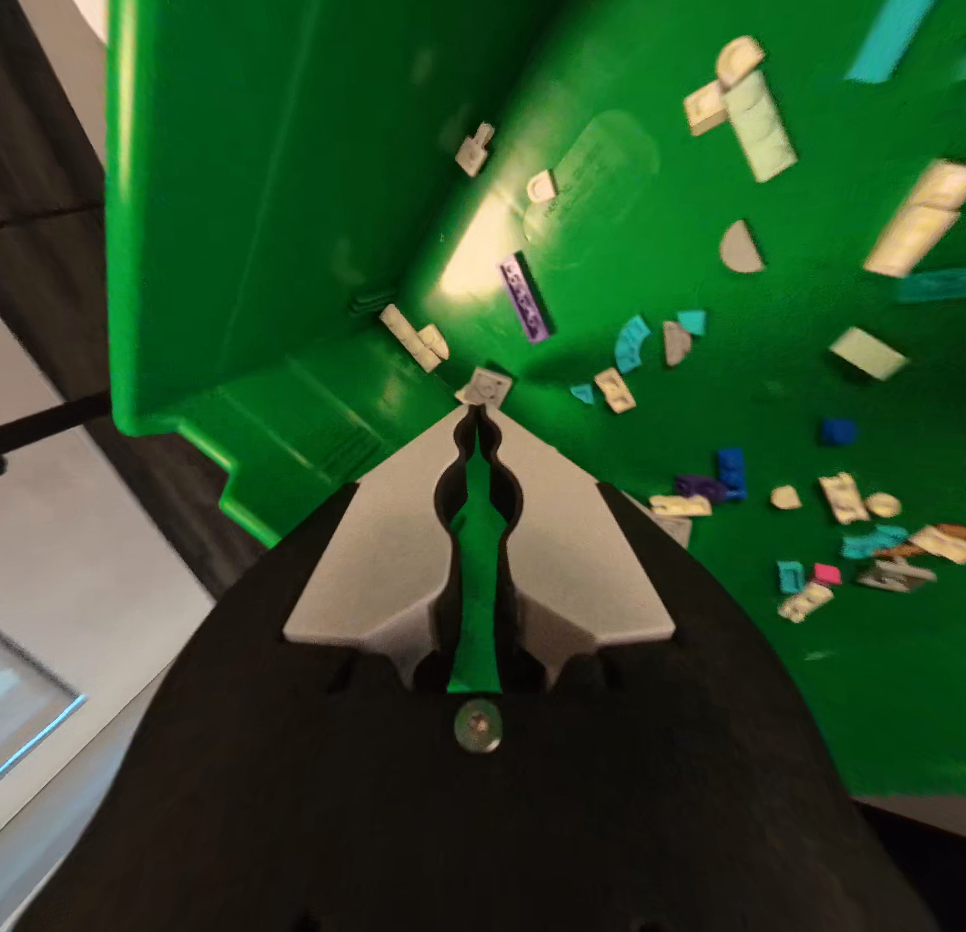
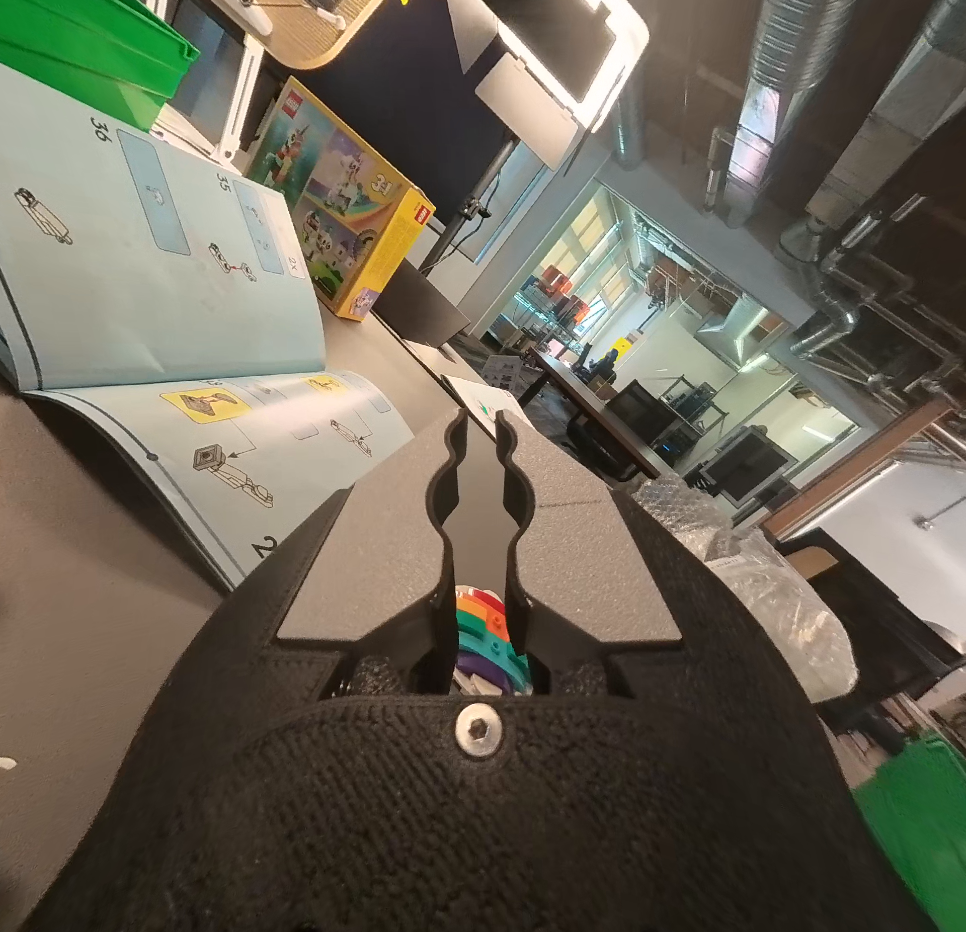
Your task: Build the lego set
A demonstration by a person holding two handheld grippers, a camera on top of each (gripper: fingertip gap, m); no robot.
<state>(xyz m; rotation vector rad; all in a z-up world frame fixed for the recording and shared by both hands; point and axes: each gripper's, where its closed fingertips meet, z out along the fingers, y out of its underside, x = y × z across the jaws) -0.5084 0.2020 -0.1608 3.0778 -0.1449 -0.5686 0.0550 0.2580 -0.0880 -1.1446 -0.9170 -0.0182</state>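
My left gripper (image 1: 476, 410) is inside a green bin (image 1: 292, 186), with its tips pinched on the edge of a small grey square plate (image 1: 487, 386) near the bin's corner. Several loose white, teal, blue and purple pieces lie on the bin floor, such as a purple strip (image 1: 525, 301) and a white plate (image 1: 418, 338). This view is blurred. My right gripper (image 2: 481, 423) is tilted up over the table with its jaws a little apart. A rainbow-coloured build (image 2: 483, 632) sits gripped deep between the finger bases. The open instruction booklet (image 2: 157, 280) lies to its left.
The set's yellow box (image 2: 345, 212) stands behind the booklet. Another green bin (image 2: 89, 34) is at the top left, and a green bin edge (image 2: 909, 823) shows at the lower right. A bubble-wrap bag (image 2: 758, 583) lies to the right. The bin wall (image 1: 251, 436) stands close on the left. The tips of one gripper are about 55 centimetres away from the tips of the other.
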